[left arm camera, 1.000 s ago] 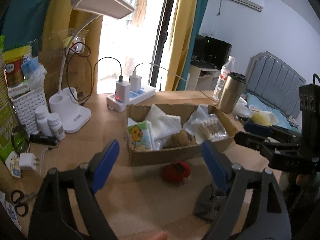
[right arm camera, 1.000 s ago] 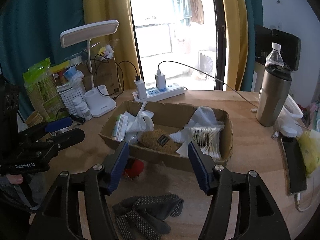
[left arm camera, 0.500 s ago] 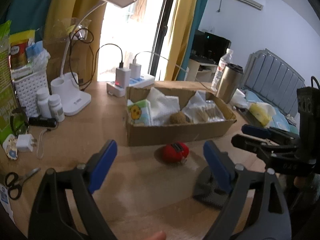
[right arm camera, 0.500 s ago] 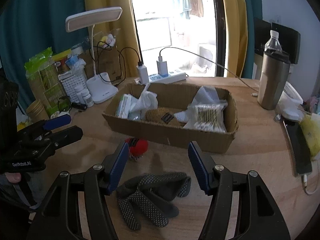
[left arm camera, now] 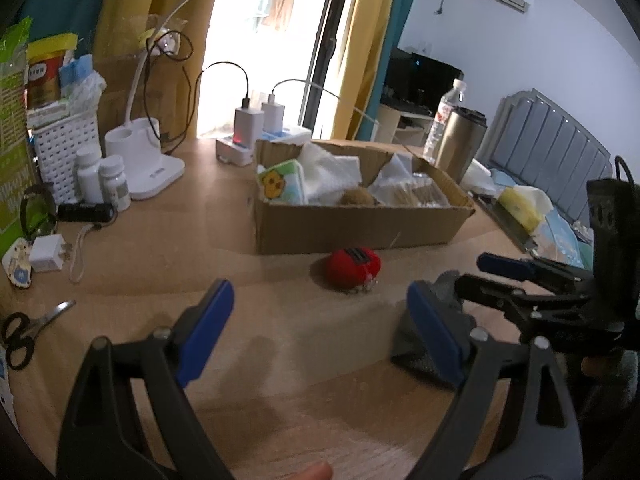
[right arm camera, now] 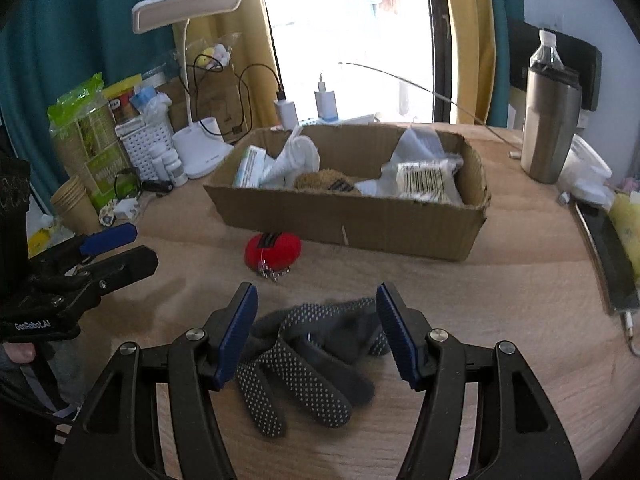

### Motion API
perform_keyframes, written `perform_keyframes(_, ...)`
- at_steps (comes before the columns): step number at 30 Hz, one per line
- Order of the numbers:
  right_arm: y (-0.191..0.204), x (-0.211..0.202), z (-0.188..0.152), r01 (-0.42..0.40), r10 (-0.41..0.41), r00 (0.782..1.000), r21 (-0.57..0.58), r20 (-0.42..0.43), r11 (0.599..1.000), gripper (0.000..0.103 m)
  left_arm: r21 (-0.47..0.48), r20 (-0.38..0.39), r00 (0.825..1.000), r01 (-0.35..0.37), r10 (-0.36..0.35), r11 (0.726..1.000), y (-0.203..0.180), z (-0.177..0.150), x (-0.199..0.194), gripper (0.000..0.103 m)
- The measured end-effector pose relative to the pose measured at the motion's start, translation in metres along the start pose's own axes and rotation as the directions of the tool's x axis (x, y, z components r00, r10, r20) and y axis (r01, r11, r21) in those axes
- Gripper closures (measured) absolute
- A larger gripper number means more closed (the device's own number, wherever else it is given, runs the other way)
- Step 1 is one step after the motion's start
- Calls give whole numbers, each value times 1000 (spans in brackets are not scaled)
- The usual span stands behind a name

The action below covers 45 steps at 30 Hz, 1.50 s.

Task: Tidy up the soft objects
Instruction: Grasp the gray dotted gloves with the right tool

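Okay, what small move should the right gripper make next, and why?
Probably lower the right gripper and close on the gloves. Its jaws are open, straddling them, nothing held yet, and the gloves lie outside the cardboard box.

Between blue-padded fingers [right arm camera: 236, 332]: dark grey gloves [right arm camera: 304, 360], pale-dotted. Beyond the fingertips: red plush ball [right arm camera: 273, 249], black-tagged; plain brown cardboard box [right arm camera: 360, 224]. Underneath: light wood-grain desk [right arm camera: 500, 304].

wooden table [right arm camera: 500, 288]; cardboard box [right arm camera: 360, 224]; red plush [right arm camera: 273, 249]; grey gloves [right arm camera: 304, 356]
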State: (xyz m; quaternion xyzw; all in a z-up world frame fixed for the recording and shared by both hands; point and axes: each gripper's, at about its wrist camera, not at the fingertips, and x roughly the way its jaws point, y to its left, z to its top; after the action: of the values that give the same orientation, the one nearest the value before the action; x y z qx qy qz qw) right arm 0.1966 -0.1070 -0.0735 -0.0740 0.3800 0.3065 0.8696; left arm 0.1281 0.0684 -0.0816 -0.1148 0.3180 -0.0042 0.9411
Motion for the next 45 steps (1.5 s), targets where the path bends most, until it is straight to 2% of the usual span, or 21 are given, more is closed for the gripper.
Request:
perform_keyframes(8, -1, 14, -15, 2, -1, 999, 20, -43, 1000, 38, 10, -28, 1000, 13, -13, 1000, -3, -13, 3, 13)
perform_keyframes(10, 0, 19, -18, 1, 0, 998, 21, -56, 1000, 35, 15, -34, 999, 11, -11, 1000, -2, -14, 4, 13)
perform_keyframes(12, 1, 23, -20, -3, 4, 998, 19, -67, 1000, 28, 14, -38, 999, 7, -7, 1000, -1, -15, 4, 13)
perform_keyframes(15, 4, 28, -22, -4, 5, 997, 7, -79, 1000, 24, 6, -42, 999, 3, -3, 1000, 2, -16, 5, 13)
perform_keyframes(24, 6, 41, -20, -2, 1, 992, -8, -124, 1000, 24, 0, -56, 998, 2, -2, 1000, 5, -16, 11, 13)
perform_keyframes(28, 5, 40, -19, 13, -14, 992, -7, -122, 1000, 36, 4, -66, 998, -3, 3, 1000, 3, -15, 16, 13)
perform_keyframes(33, -4, 39, -19, 30, -32, 992, -20, -120, 999, 61, 19, -78, 997, -6, 8, 1000, -3, -12, 23, 13)
perform_keyframes(37, -13, 35, -19, 21, -22, 994, -12, -107, 1000, 72, 30, -98, 995, -11, 14, 999, -10, -10, 32, 13)
perform_keyframes(38, -15, 34, -19, 22, -22, 994, -10, -105, 1000, 78, 34, -102, 995, -12, 15, 999, -12, -9, 34, 13)
perform_keyframes(45, -35, 28, -17, 10, -9, 997, 5, -80, 1000, 79, 64, -130, 991, -18, 26, 998, -28, -2, 52, 13)
